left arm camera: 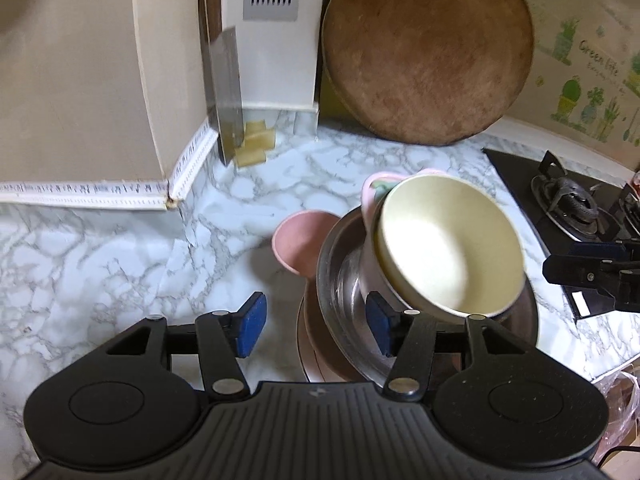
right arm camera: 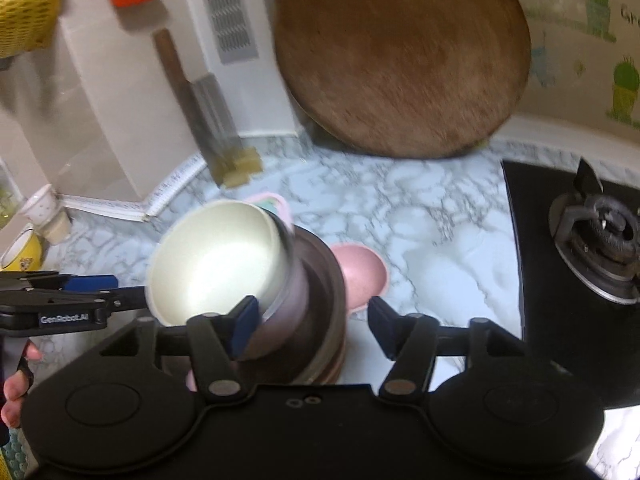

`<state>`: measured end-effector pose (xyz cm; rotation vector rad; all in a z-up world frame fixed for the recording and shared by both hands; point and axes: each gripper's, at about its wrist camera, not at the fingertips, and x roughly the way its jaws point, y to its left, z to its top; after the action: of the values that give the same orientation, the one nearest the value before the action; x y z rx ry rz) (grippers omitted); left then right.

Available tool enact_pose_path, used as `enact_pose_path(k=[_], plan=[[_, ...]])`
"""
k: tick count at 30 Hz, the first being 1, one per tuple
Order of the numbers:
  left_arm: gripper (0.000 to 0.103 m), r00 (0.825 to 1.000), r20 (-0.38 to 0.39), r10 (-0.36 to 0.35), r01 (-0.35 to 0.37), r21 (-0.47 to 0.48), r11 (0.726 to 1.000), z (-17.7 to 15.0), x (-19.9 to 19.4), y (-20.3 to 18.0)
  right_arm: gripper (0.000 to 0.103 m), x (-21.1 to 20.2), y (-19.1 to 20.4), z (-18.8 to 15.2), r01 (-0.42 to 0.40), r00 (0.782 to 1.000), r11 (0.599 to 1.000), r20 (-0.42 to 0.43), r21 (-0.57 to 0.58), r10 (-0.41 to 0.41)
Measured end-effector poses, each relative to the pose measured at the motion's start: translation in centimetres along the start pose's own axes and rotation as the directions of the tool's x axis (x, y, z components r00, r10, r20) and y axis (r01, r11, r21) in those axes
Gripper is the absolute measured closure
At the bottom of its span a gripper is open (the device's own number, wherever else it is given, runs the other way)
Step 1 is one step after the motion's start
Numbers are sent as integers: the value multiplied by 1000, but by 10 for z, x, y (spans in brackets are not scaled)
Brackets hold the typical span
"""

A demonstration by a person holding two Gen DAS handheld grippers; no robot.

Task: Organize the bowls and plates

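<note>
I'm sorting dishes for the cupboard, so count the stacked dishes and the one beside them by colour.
Cream: 1, tilted bowl
Pink: 3, side bowl, nested bowl, bottom plate
Steel: 1, wide dish
Green: 1, only its edge shows
Total: 6

Bowls point(left arm camera: 448, 248) stacked in basin point(left arm camera: 340, 280).
</note>
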<state>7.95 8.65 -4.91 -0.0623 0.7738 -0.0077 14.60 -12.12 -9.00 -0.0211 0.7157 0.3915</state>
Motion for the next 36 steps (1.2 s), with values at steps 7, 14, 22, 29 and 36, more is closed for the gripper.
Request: enact_pose_path(k=[7,14,22,29,36], plan=[[31,995,103,-14,10,35,999,-8,-42,-6,20,-30,21,-5,-30,995,998,90,-54,35],[22,987,154,-42,40,16,999,-16,-72,-9,5,-62,37,-14,-40,980,995,190,-96,58],[16,979,186,-81,81,7,997,-30,-100,-13,0,-89,49,-26,-40,963,990,261,-132,74],[0,971,230,-64,64,6,998,-41,-116,-16,0,-104,53,-35,-38,953,992,295,-124,73],[0,973,221,-68,70,-3,998,-48,-123,-18,0,-110,53,-39,-45,952,994,296,-101,73]])
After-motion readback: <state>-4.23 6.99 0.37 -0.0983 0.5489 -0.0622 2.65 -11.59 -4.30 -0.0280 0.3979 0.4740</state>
